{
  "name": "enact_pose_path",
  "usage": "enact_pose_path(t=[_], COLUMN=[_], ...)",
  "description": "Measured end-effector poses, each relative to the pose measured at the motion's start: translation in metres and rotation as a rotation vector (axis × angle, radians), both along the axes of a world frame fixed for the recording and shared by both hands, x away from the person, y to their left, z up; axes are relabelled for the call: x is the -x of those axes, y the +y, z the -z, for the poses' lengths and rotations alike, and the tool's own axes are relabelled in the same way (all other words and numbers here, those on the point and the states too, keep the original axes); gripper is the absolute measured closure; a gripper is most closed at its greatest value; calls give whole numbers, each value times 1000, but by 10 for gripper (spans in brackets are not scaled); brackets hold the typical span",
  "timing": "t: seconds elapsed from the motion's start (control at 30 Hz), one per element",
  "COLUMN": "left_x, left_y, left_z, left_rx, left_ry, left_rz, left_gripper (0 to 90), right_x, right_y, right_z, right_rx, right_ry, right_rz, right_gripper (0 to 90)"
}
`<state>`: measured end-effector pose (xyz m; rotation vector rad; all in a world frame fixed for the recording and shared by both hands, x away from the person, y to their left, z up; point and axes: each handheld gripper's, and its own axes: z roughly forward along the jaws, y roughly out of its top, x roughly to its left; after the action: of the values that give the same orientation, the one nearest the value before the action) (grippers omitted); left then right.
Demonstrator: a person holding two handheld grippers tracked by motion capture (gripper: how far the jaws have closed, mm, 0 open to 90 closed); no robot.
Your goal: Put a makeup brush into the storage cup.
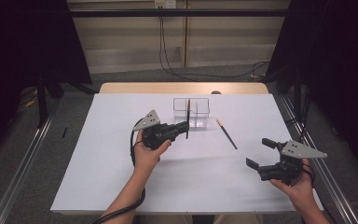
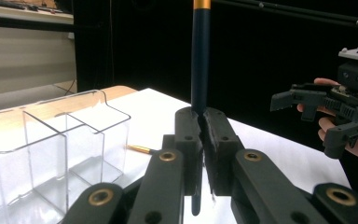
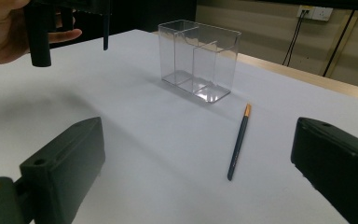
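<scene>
**Materials and finishes**

The divided box (image 3: 199,60) is clear, glossy plastic. Both pencils (image 2: 199,56) (image 3: 238,142) look dark and smooth with gold-coloured ends. The table (image 1: 121,177) has a matt white sheet over pale wood. The left tool (image 2: 200,140) is matt black plastic.

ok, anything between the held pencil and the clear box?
Nothing visible. The left gripper holds its pencil upright just in front of the clear box, whose top is open, with bare table between them. The other pencil lies off to the box's right, out of the path.
</scene>
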<state>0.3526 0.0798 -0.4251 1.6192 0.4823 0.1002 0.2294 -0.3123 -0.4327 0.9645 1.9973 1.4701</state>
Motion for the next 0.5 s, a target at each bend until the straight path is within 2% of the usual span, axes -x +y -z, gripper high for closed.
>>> enact_pose_path(t=[0.27,0.5], left_x=[0,1], left_y=[-7,-12], left_z=[2,4], left_rx=[-1,-14], left_ry=[2,0], left_rz=[17,30], left_gripper=[851,851], right_x=[-3,-6], right_y=[3,5], right_z=[-1,-10], right_rx=[-3,-15], right_ry=[-3,-20], right_rz=[1,9], right_gripper=[23,23])
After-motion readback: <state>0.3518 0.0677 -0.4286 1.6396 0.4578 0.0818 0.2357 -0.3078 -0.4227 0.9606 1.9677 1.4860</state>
